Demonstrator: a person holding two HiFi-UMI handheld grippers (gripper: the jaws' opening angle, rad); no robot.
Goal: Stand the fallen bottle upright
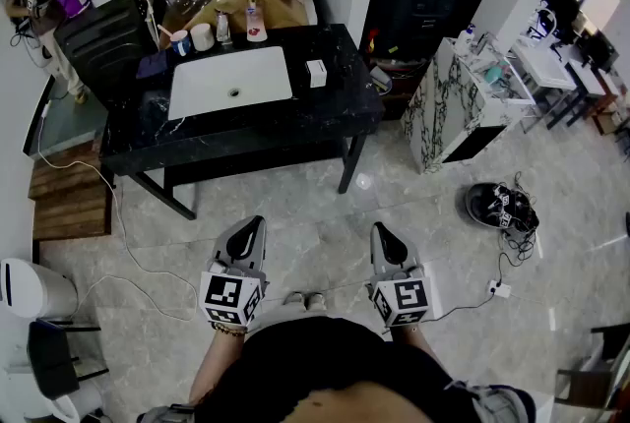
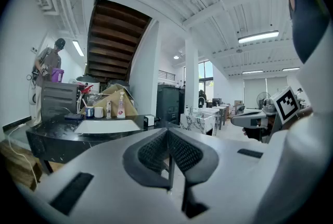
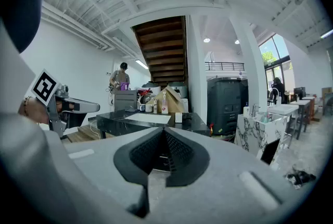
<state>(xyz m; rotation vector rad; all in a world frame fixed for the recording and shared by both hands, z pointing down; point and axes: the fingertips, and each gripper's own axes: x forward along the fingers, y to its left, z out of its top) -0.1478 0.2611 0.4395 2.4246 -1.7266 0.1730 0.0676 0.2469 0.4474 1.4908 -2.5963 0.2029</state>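
Well back from the black tabletop [image 1: 335, 111], over the tiled floor [image 1: 315, 205], both claws are clenched on nothing: left claw [image 1: 253, 224], right claw [image 1: 381, 232]. Behind the white sink [image 1: 258, 67], at the tabletop's far edge, a pump bottle [image 1: 254, 18] stands upright beside a smaller bottle [image 1: 224, 26] and two cups [image 1: 202, 36].

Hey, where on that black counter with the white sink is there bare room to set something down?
Bare: the black counter's right end, past the small white box, and the front strip below the white sink. Crowded: the back edge behind the sink, where cups and bottles cluster.
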